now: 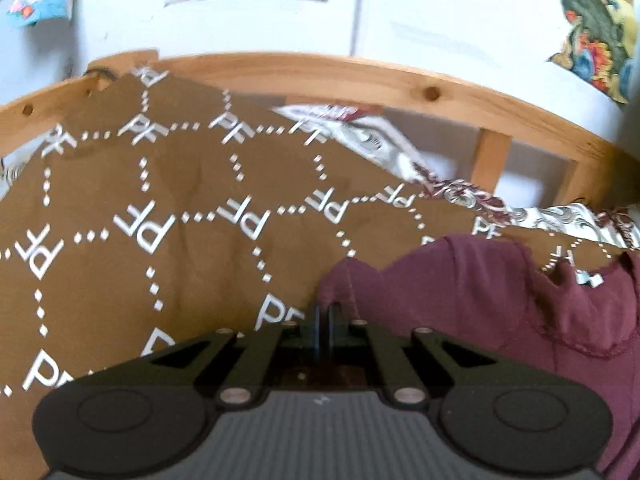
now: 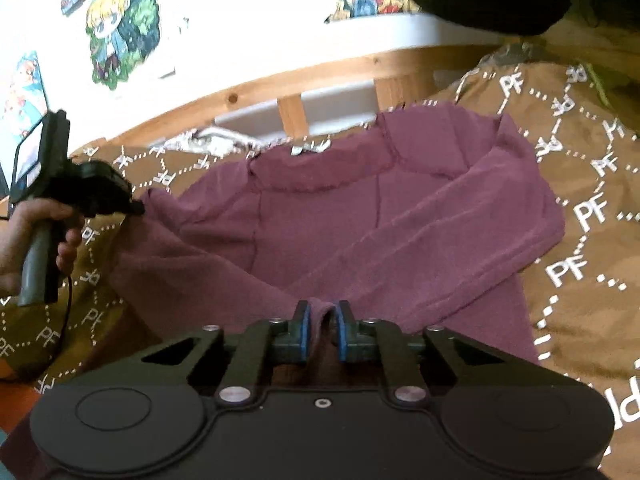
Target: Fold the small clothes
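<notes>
Both claws (image 2: pixel 322 316) pinching maroon shirt (image 2: pixel 340 208)

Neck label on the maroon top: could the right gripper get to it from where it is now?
Probably not right away. The right gripper is shut on a fold of the maroon top at its near edge. The neck label lies uncovered at the far side; nothing blocks it, but the fold must be released first.

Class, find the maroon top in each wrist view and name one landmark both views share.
Left wrist: the maroon top fills the lower right, its edge pinched in the left gripper.
Right wrist: it spreads across the centre, sleeves folded inward, a fold pinched in the right gripper; the left gripper grips its left edge.
Shared landmark: the wooden rail behind the brown PF blanket.
</notes>
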